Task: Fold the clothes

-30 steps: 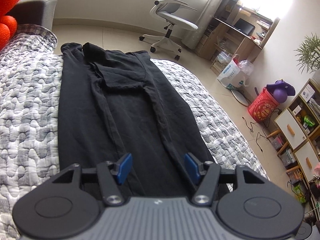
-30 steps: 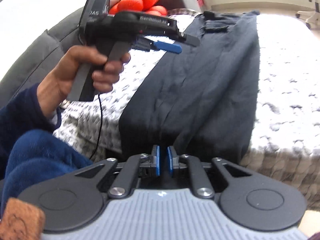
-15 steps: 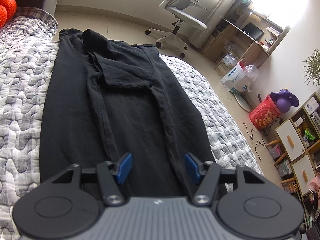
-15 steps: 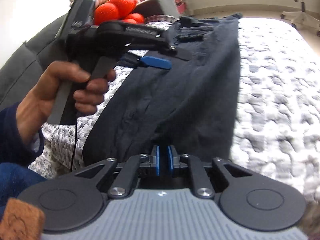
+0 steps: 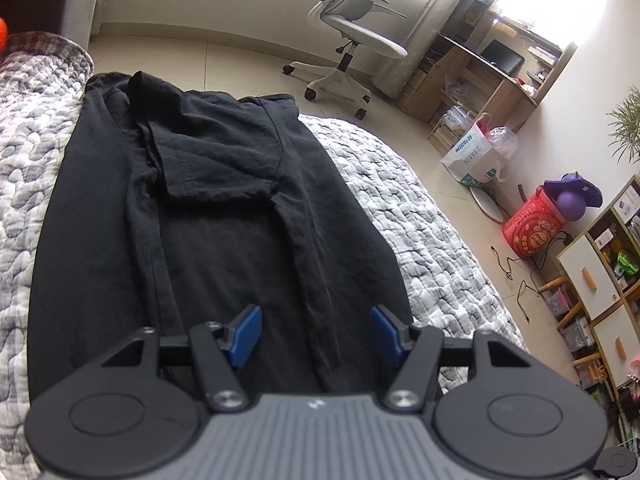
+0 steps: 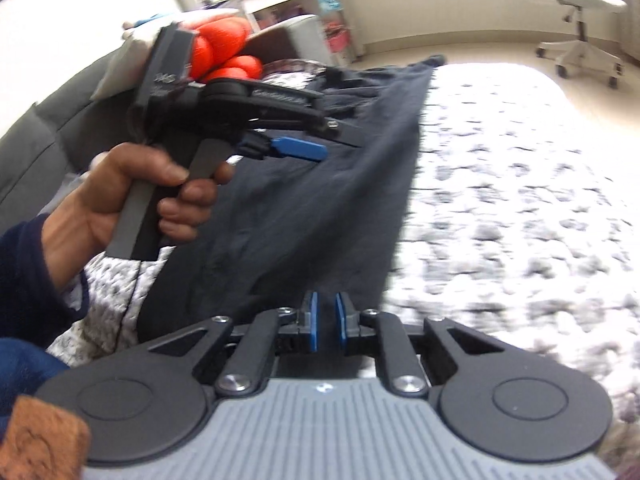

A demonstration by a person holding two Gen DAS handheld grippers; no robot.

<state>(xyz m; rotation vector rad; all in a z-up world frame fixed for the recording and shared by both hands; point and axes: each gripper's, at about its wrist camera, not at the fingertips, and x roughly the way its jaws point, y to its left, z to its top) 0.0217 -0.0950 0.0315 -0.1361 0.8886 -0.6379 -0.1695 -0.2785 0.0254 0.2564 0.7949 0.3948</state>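
Left wrist view looks straight down the black garment (image 5: 208, 240), and the left hand-held gripper (image 5: 316, 334) hovers over its near hem with blue pads spread wide apart. The right hand-held gripper (image 6: 324, 322) sits at the same near end, beside the right edge, pads drawn almost together; whether cloth is pinched between them I cannot tell. Both sit about equally near. The garment lies flat on the quilted bed (image 5: 404, 216), sides folded inward into a long strip, its long axis running away from both grippers. Nothing lies on it. Farther off stand an office chair (image 5: 352, 40) and a desk (image 5: 492, 68).
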